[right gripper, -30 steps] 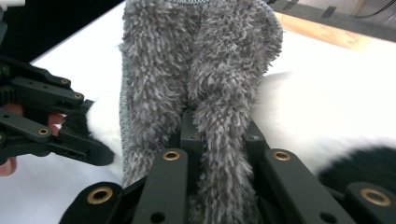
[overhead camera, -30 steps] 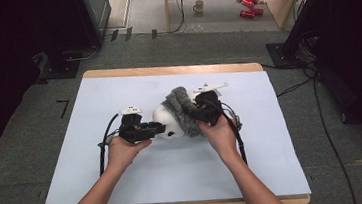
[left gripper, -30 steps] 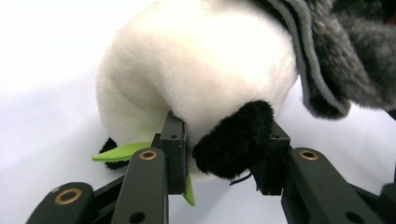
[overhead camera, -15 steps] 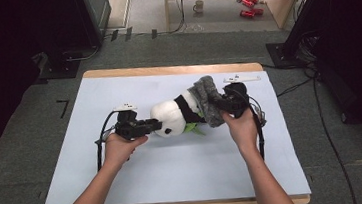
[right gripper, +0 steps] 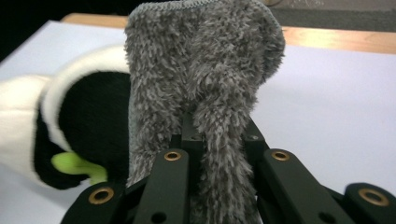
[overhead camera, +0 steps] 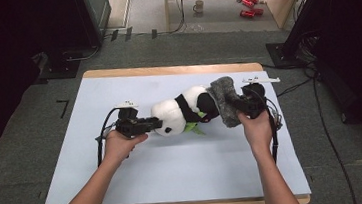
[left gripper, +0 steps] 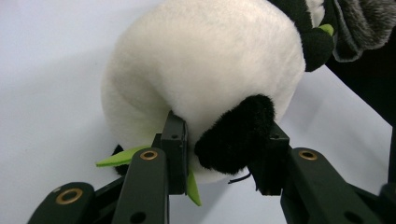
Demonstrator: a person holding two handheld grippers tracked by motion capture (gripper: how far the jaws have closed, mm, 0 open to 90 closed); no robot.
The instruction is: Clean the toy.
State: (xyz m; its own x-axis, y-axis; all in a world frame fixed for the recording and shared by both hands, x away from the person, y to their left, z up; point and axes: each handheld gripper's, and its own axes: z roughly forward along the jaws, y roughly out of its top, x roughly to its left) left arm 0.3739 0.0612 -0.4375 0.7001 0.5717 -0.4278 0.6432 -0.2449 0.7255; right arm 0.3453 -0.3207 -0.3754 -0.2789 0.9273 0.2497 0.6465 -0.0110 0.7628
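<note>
High view: the panda plush lies on its side across the middle of the white table cover, head toward my left. My left gripper pins the head end; my right gripper holds the grey fuzzy sleeve at the panda's rear. I read the two grips as opposed: one anchors, one works the sleeve along the body.

Left gripper view: jaws clamped on the panda's black ear, white head bulging above. Green leaf pokes out beside the left jaw. Holding by the ear keeps the body free.

Right gripper view: jaws pinched tight on a fold of the sleeve, its open mouth facing the panda.
</note>
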